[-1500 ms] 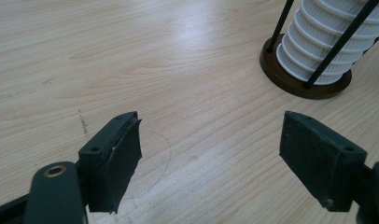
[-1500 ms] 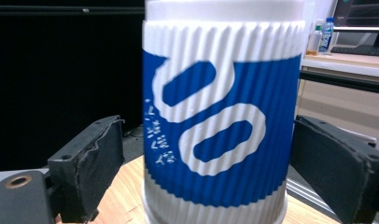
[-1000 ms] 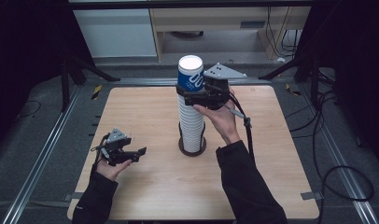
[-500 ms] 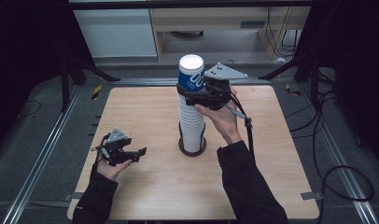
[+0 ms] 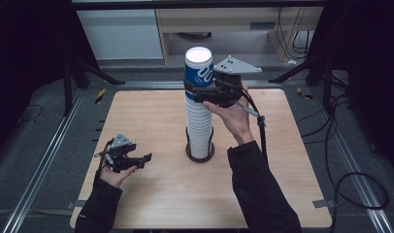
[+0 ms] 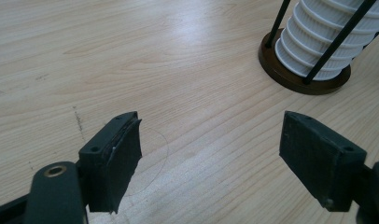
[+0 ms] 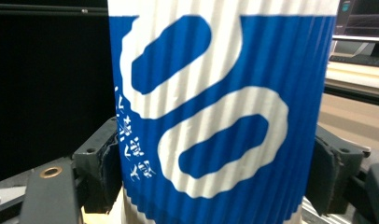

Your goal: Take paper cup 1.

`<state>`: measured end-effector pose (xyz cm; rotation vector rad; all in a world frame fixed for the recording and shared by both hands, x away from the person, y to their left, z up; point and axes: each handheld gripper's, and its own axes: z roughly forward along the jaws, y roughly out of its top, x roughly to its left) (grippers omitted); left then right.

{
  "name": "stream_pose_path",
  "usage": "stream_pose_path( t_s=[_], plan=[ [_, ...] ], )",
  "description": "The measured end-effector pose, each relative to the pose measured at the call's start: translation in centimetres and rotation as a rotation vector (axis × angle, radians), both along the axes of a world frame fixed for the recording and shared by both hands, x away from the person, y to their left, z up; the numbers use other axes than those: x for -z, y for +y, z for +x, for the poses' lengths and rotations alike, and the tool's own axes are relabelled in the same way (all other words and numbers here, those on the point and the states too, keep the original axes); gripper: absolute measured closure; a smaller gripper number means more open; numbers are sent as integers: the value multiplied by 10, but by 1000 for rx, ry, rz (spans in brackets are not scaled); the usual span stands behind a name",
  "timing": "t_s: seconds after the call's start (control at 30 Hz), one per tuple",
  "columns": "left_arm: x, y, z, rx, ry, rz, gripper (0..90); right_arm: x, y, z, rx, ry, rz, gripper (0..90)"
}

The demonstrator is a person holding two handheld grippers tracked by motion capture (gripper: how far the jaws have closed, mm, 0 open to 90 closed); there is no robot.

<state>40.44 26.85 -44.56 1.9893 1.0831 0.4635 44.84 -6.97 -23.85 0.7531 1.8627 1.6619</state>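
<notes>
Left hand-held gripper (image 5: 137,160) sat low over the left part of the worktop (image 5: 151,116), jaws moderately wide and empty, bare wood between them in the left gripper view, well apart from the cups. At centre stood the stack of white ribbed cups (image 5: 199,126), upright in a dark round base (image 5: 200,153) with thin black guide rods (image 6: 338,42) rising beside it. The top cup (image 5: 198,65), blue with white markings, sat at the very top of that stack. Right hand-held gripper (image 5: 197,92) had just been closing, and its pads now pressed both sides of the blue cup, low on its printed wall. My worries: the corrugated paper could dent if I squeezed harder; a nested cup below could ride up with it if the fit was tight; a tilted pull could rock the tall stack against the rods, since the left gripper was not steadying anything.
</notes>
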Motion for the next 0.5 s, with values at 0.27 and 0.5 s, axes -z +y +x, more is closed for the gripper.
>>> stream_pose_path(
  t_s=[0.27, 0.5],
  plan=[
    [0, 0, 0, 0, -1, 2, 201, -18, -2, -2, 9, -30, 8, 209],
    [0, 0, 0, -2, -2, -1, 201, -30, -6, -4, 8, -43, 29, 210]
  ],
)
